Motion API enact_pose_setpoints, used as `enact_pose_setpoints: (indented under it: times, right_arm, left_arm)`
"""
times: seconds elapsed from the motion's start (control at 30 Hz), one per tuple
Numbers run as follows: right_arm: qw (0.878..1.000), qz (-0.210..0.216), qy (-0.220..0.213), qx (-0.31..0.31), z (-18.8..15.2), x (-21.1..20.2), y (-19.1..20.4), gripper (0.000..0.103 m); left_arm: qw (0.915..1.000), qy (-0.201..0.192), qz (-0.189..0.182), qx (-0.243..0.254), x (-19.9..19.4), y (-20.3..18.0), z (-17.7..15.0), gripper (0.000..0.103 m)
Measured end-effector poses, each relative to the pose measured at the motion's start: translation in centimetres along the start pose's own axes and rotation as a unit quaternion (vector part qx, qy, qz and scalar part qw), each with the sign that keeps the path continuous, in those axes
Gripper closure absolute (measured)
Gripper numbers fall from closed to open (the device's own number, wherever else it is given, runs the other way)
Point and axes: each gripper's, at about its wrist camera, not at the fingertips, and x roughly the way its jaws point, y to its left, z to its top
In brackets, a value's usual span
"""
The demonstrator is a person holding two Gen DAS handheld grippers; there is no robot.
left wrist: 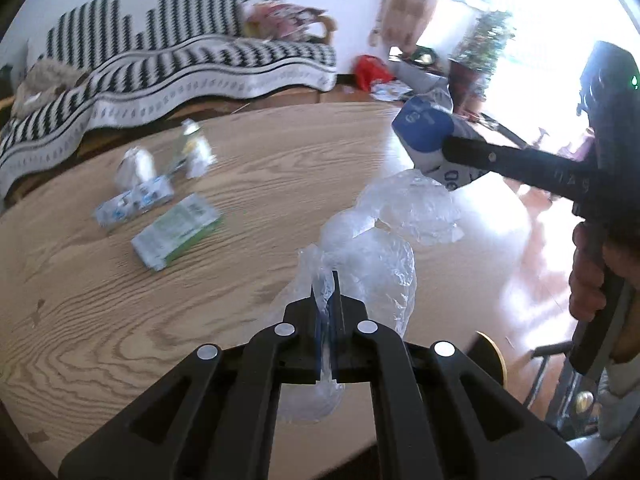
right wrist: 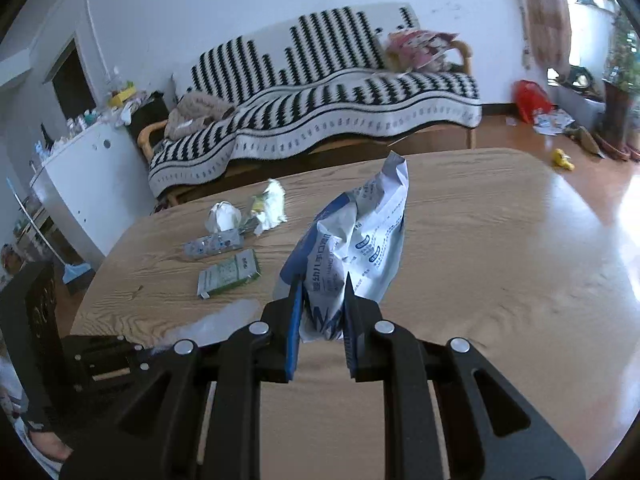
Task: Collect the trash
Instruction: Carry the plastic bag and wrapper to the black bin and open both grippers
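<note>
My left gripper (left wrist: 325,280) is shut on a crumpled clear plastic bag (left wrist: 384,240), which hangs above the wooden table (left wrist: 120,320). My right gripper (right wrist: 322,280) is shut on a blue and white wrapper (right wrist: 360,232), lifted off the table (right wrist: 500,260). In the left wrist view that wrapper (left wrist: 426,136) hangs just above the bag's far end. On the table's left lie a green and white packet (right wrist: 228,274), a clear printed wrapper (right wrist: 214,245), a white paper ball (right wrist: 223,216) and a crumpled tissue (right wrist: 272,206).
A sofa with a black and white striped cover (right wrist: 320,92) stands behind the table. On the floor to the right are a red bag (right wrist: 530,98), scattered papers and a potted plant (right wrist: 622,80). At the left stand a white cabinet (right wrist: 80,184) and a dark chair (right wrist: 36,320).
</note>
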Motion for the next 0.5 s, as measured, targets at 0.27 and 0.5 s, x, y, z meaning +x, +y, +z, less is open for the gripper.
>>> enact_pose_setpoints:
  times: [0.27,0.5]
  right_arm:
    - [0.997,-0.073,-0.015,0.024,-6.3,-11.1,-5.3,0.085]
    - [0.991,-0.120,0.000,0.057,-12.5,-17.0,-9.2,0.085]
  left_arm:
    - [0.9950,0.008,-0.068,0.073,-2.0,-11.0,-2.0,0.101]
    - [0.9848,0.047,-0.115,0.122,-1.2,-18.8,-5.3,0.101]
